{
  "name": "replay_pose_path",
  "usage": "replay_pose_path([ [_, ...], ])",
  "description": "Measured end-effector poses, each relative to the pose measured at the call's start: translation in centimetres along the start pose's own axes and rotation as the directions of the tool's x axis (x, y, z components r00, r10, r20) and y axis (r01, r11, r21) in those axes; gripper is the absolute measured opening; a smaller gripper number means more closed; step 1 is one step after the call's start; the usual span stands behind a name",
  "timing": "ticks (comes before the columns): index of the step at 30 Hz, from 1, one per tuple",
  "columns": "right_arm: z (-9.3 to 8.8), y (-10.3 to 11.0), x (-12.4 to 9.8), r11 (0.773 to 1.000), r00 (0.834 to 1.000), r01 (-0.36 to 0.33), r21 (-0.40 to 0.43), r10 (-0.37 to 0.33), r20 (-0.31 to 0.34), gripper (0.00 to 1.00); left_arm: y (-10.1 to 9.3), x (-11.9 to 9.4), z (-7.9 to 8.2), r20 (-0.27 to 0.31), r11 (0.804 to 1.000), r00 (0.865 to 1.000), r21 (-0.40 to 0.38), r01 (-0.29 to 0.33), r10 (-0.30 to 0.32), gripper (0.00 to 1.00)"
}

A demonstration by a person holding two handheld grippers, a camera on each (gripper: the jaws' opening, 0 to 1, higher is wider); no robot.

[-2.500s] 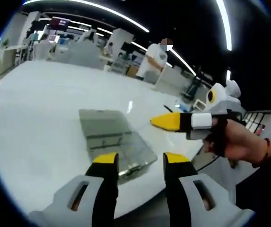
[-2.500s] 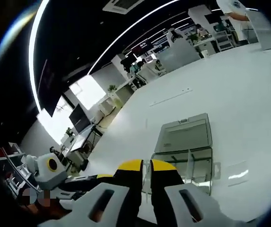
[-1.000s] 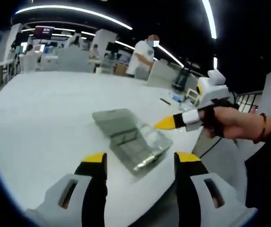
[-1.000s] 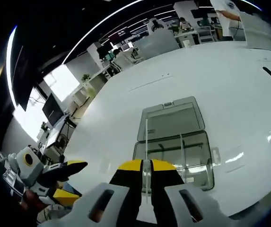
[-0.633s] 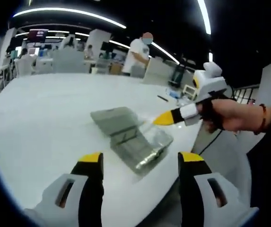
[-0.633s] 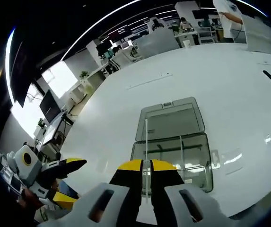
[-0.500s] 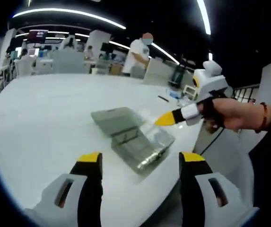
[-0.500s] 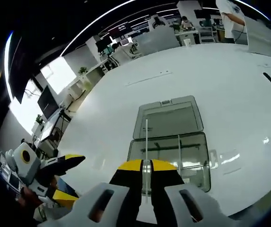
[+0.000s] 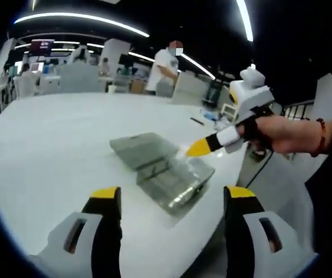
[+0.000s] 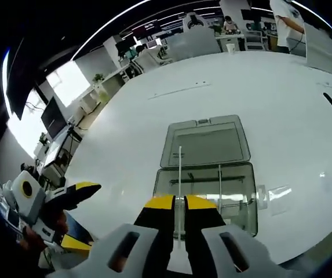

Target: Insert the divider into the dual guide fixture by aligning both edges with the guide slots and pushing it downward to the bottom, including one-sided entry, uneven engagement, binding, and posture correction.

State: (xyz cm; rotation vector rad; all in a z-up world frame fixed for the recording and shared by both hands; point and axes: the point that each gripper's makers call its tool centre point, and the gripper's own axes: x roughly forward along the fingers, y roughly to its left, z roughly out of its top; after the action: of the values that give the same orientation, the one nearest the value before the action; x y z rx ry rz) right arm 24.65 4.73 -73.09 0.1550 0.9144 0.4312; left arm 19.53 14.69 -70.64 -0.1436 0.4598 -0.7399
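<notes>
Your right tongs (image 10: 174, 202) clamped on the clear divider (image 10: 179, 174) at 6 o'clock over the fixture (image 10: 203, 188), left tongs (image 9: 171, 194) spread wide, white bench (image 9: 55, 145).

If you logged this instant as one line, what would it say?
right claw: shut on divider | divider: above clear box | left claw: open, holding nothing

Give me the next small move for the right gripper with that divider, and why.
Probably ease the right gripper down toward the clear fixture while keeping the divider square to it. The jaws are shut on the thin clear divider, which stands edge-on above the open box on the white table. I cannot tell whether its edges have met the slots. The left gripper hangs open, apart.
</notes>
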Motion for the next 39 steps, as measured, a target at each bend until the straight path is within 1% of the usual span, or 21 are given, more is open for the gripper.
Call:
replay_pose_path([
  [3, -0.3, 0.0, 0.4, 1.000, 1.000, 0.004, -0.004, -0.004, -0.014, 0.00, 0.4, 0.0, 0.0, -0.003, 1.000, 1.000, 0.013, -0.007, 0.007, 0.70],
  [8, -0.4, 0.1, 0.7, 1.000, 0.999, 0.009, -0.012, -0.010, -0.035, 0.00, 0.8, -0.2, 0.2, 0.015, 1.000, 1.000, -0.008, -0.013, 0.013, 0.70],
  [14, -0.7, 0.1, 1.3, 1.000, 0.997, 0.014, -0.025, -0.016, -0.069, 0.00, 1.2, -0.3, 0.0, 0.008, 1.000, 1.000, -0.012, -0.018, 0.018, 0.70],
  [16, -0.8, 0.0, 1.5, 0.999, 0.996, 0.020, -0.032, -0.022, -0.083, 0.00, 1.5, -0.4, 0.1, 0.016, 0.999, 0.999, -0.016, -0.032, 0.033, 0.70],
  [20, -0.8, -0.1, 1.7, 0.999, 0.995, 0.023, -0.040, -0.027, -0.100, 0.00, 1.6, -0.4, 0.2, 0.020, 0.999, 0.999, -0.024, -0.031, 0.032, 0.70],
  [24, -0.9, -0.1, 1.8, 0.999, 0.994, 0.020, -0.040, -0.024, -0.108, 0.00, 1.8, -0.4, 0.3, 0.022, 0.999, 0.999, -0.035, -0.033, 0.034, 0.70],
  [30, -1.1, 0.1, 2.2, 0.999, 0.992, 0.012, -0.034, -0.016, -0.124, 0.00, 2.0, -0.5, 0.4, 0.022, 0.999, 0.999, -0.030, -0.033, 0.034, 0.69],
  [39, -1.5, 0.0, 2.7, 0.998, 0.989, 0.016, -0.056, -0.025, -0.148, 0.00, 2.3, -0.5, 0.5, 0.026, 0.999, 0.999, -0.040, -0.036, 0.037, 0.69],
])
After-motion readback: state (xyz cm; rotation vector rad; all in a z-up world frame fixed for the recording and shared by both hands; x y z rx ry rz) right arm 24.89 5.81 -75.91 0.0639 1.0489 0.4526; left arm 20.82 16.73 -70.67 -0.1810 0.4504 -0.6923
